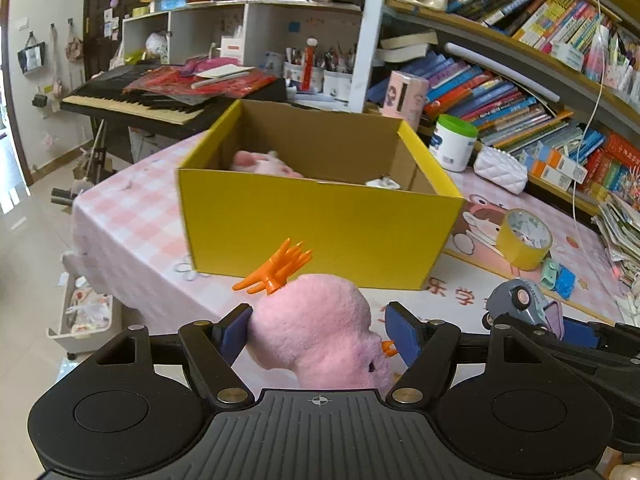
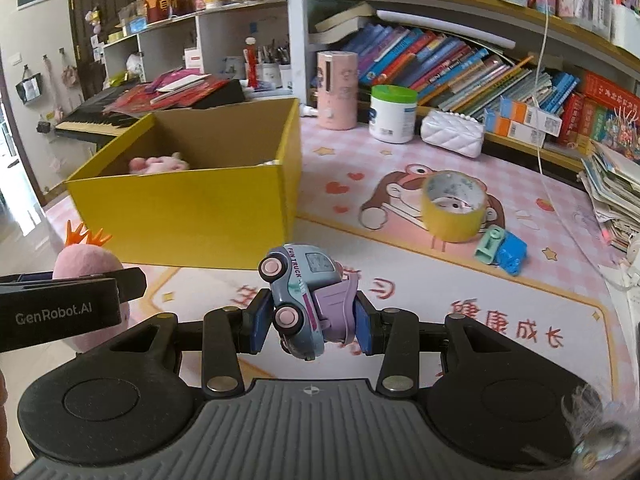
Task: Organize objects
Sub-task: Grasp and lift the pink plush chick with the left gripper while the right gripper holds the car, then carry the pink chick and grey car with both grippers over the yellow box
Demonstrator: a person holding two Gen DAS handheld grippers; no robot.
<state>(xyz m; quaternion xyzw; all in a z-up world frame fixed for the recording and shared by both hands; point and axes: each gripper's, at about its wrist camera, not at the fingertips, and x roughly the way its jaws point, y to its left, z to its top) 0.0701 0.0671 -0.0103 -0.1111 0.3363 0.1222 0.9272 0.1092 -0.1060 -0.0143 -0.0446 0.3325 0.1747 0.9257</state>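
My left gripper (image 1: 318,334) is shut on a pink plush chick (image 1: 320,324) with an orange crest, held in front of the yellow cardboard box (image 1: 320,228). My right gripper (image 2: 310,322) is shut on a blue and purple toy truck (image 2: 308,292), held tilted above the mat. The box (image 2: 192,216) is open and holds a pink plush toy (image 2: 158,164), which also shows in the left wrist view (image 1: 264,162). The truck (image 1: 520,302) shows at right in the left wrist view. The chick (image 2: 88,260) shows at left in the right wrist view.
On the pink mat lie a yellow tape roll (image 2: 454,208), a small blue and green toy (image 2: 502,250), a white quilted purse (image 2: 452,138), a white tub with green lid (image 2: 392,114) and a pink canister (image 2: 336,90). Bookshelves stand behind. A keyboard (image 1: 132,106) stands at the far left.
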